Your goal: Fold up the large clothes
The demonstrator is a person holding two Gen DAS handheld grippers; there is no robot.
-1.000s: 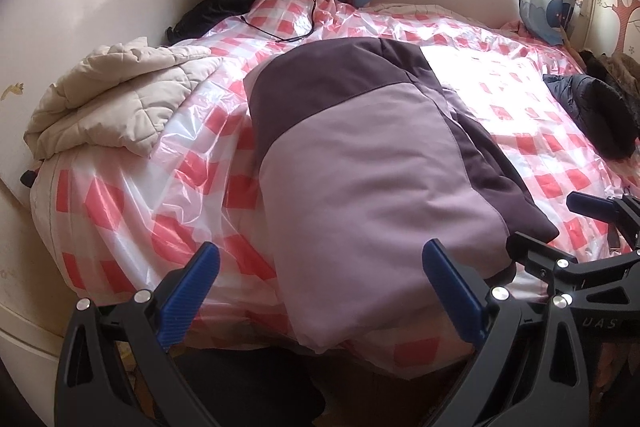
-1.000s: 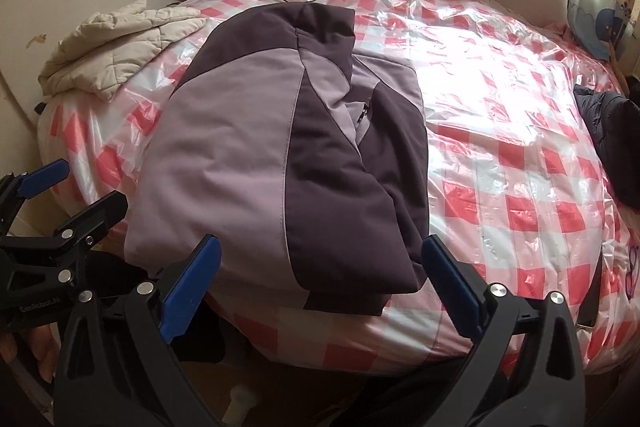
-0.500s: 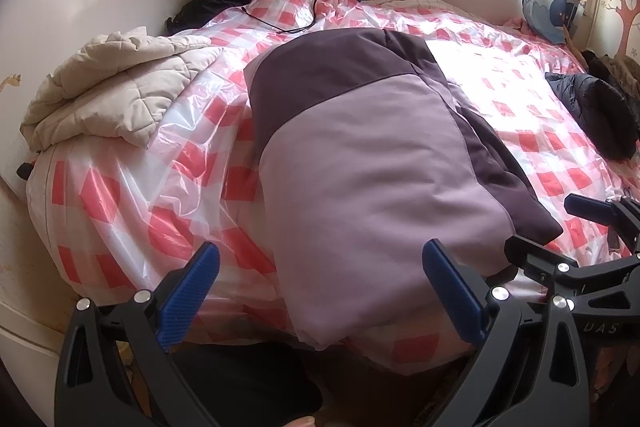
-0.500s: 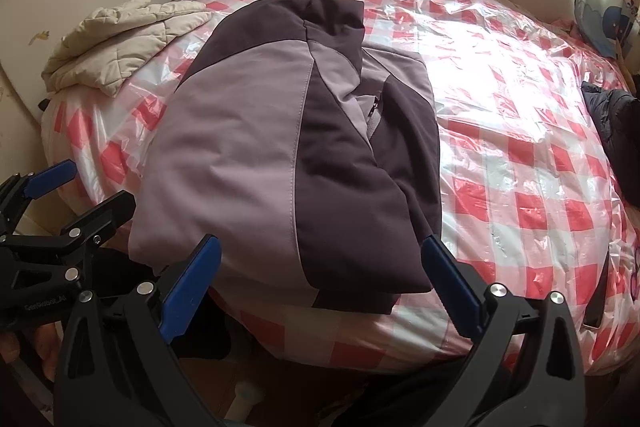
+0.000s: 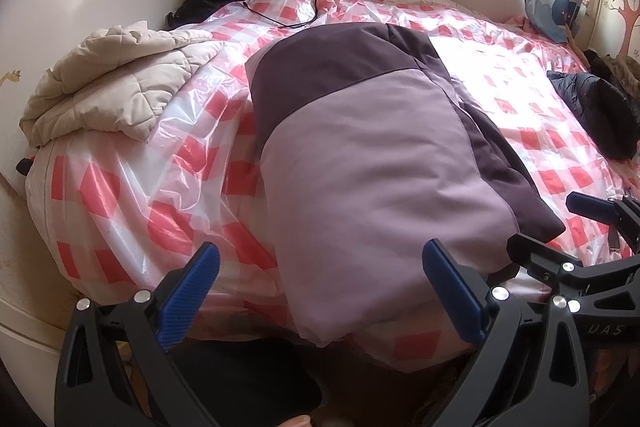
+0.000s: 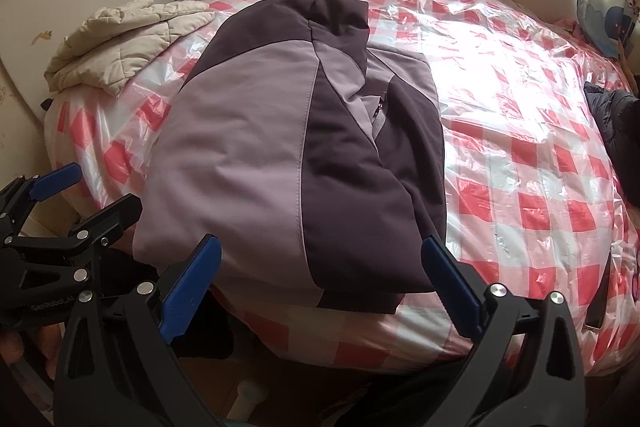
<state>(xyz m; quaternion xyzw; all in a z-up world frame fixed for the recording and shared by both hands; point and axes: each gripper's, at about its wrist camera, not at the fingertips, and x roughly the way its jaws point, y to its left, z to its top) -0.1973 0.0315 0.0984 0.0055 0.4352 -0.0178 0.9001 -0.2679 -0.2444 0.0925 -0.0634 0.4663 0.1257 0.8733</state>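
Both sets of fingers spread wide, gripping nothing: left gripper [image 5: 320, 291] and right gripper [image 6: 320, 283] poised at the jacket [image 6: 296, 147] hem, near bed [image 6: 540, 187] edge, ready for next fold.

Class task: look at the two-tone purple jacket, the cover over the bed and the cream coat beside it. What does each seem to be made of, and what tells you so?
Purple jacket: probably a smooth, matte synthetic shell; stitched seams, soft puffy folds.
Bed cover: a clear plastic sheet over red-and-white checked fabric; glossy glare and sharp crinkles.
Cream coat: quilted padded fabric, matte; stitched channels, though the filling cannot be seen.
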